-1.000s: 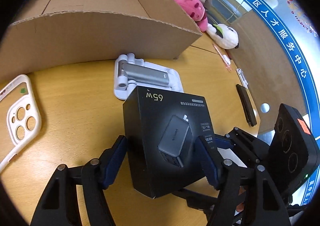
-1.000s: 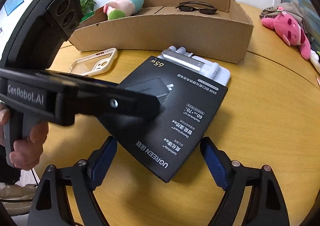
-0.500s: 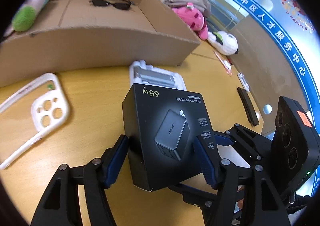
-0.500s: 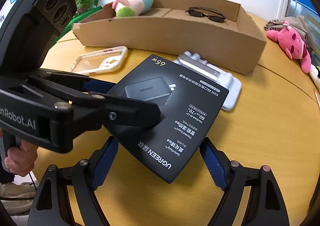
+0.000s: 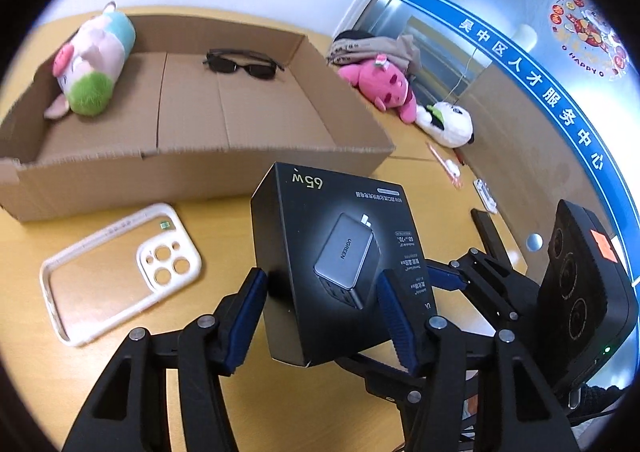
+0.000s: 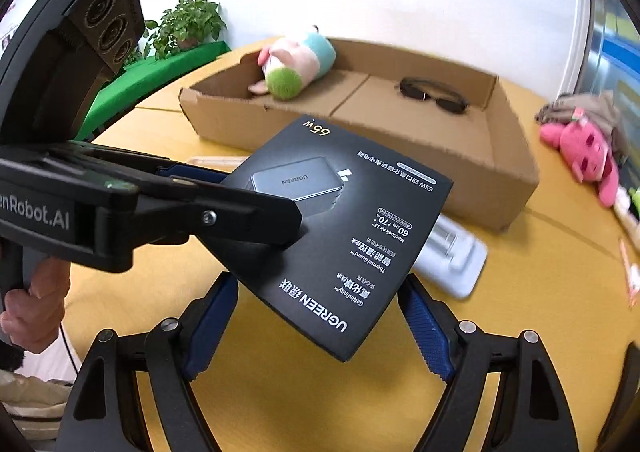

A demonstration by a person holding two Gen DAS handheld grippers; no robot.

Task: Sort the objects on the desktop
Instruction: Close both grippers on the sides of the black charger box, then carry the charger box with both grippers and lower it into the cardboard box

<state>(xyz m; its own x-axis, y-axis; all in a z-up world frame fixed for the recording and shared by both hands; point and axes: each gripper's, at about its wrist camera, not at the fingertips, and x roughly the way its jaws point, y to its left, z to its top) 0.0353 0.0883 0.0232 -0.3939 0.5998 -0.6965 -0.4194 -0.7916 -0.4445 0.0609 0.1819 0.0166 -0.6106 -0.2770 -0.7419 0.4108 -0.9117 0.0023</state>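
A: Left claw (image 5: 320,316)?
B: Clenched on the black charger box (image 5: 340,264), held clear above the yellow surface (image 5: 120,372)

A: Right claw (image 6: 316,324)?
B: Released; its pads (image 6: 210,322) flank the box's near corner, apart from it

A: Farther out?
B: White phone case (image 5: 116,272) lies flat; beyond it, the cardboard box (image 5: 192,167) holds sunglasses (image 5: 242,65) and a plush toy (image 5: 92,71)
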